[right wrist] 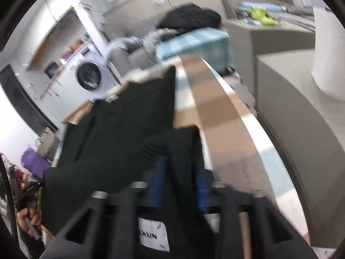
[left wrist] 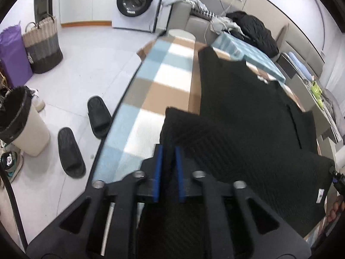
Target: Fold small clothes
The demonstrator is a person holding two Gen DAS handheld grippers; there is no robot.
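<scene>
Lying across the worktop (left wrist: 151, 99) is a black ribbed garment (left wrist: 248, 112), its body spread toward the far end over the blue, white and tan checked cloth (left wrist: 168, 73) and its near part raised between the two grippers. The left gripper (left wrist: 170, 151) has its blue pads (left wrist: 159, 164) a narrow gap apart with black fabric running under and between them; whether the jaws pinch the cloth I cannot tell. The right gripper (right wrist: 180, 168) is blurred, its jaws set wider apart with a fold of the garment between the blue pads (right wrist: 156, 185), and again I cannot tell whether they press on it. A white label (right wrist: 153, 235) printed with letters sits on the fabric just below the right gripper, and a small white tag (left wrist: 320, 195) shows at the garment's near right corner in the left wrist view. A hand (right wrist: 27, 215) holding a gripper's handle shows at the lower left of the right wrist view. Beyond the worktop's far end lie a folded blue checked cloth (left wrist: 241, 47) and a dark heap of clothing (left wrist: 254, 30) on a grey sofa (left wrist: 194, 19). On the floor off the worktop's left edge are two black slippers (left wrist: 71, 151), a lined bin (left wrist: 23, 120), a woven basket (left wrist: 42, 45) and a purple bag (left wrist: 13, 54), with a washing machine (left wrist: 135, 2) against the far wall.
</scene>
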